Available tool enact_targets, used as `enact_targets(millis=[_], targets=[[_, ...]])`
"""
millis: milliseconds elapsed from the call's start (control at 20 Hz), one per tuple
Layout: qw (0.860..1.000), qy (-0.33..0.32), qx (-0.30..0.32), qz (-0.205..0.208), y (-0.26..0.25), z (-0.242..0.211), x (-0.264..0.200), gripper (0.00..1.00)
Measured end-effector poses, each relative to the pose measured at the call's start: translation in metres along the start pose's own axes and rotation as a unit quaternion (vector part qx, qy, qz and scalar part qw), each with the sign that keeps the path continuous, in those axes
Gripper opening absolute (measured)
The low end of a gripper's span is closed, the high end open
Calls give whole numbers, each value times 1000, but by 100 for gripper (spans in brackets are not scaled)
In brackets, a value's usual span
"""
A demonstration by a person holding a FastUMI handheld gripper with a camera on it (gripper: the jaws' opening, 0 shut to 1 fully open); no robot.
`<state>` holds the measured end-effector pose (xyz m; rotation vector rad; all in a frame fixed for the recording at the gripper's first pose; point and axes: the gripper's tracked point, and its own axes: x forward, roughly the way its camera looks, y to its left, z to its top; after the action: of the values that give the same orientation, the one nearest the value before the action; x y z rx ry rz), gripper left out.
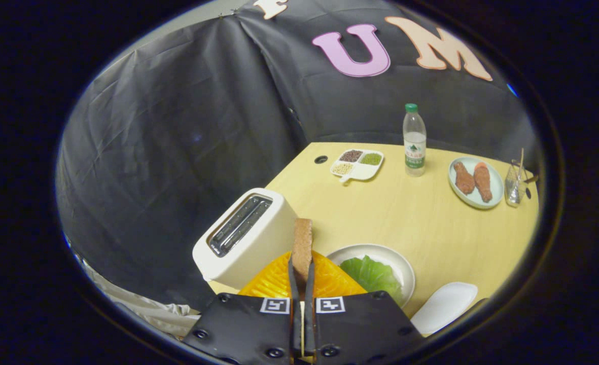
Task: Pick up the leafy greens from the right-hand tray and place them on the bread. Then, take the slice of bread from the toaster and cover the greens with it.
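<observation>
Yellow table (411,218) | gripper (302,268) clenched on bread (302,243), edge-on | above greens (373,274) | risk: thin grip, slice twists, lands off-centre

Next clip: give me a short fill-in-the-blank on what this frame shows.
1. The claw is shut on a slice of ____.
2. The lettuce lies on a ____ plate.
3. The water bottle has a ____ cap.
4. The toaster slots hold ____ slices.

Missing words: bread; white; green; no

water bottle (414,140), divided dish (357,165), glass (515,185)
</observation>
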<state>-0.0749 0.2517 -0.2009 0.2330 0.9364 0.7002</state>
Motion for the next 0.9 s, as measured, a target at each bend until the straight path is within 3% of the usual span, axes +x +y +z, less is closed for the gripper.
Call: enact_targets(millis=[400,650,900], targets=[[996,35,75,-25,-49,-42,13,5],[995,47,84,-33,-67,-56,18,5],[993,64,56,-77,-96,-73,19,16]])
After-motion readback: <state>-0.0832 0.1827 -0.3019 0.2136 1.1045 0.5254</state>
